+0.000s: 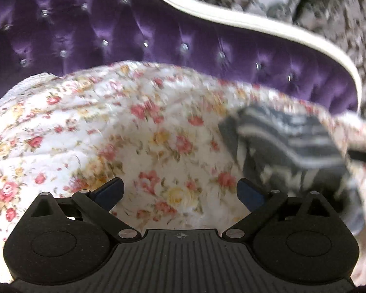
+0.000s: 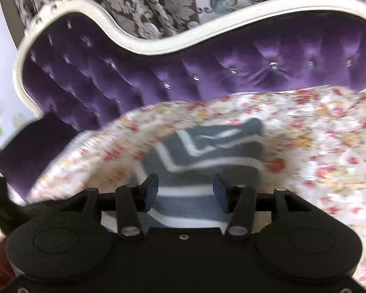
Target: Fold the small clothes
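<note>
a purple tufted headboard [image 2: 139, 83] with a white curved frame [image 2: 124, 41] stands behind the bed, patterned grey curtain [image 2: 163, 5] beyond it. the floral bedspread [image 1: 109, 127] covers the whole surface, open and flat to the left. on it lies a small grey garment [image 2: 207, 146] with white stripes, rumpled and blurred, well short of the headboard. the right gripper [image 2: 185, 193] hangs over its near edge, jaws partly apart, pads off the cloth. the left gripper [image 1: 180, 190] stands wide open over bare bedspread, the garment [image 1: 292, 141] to its right.
</note>
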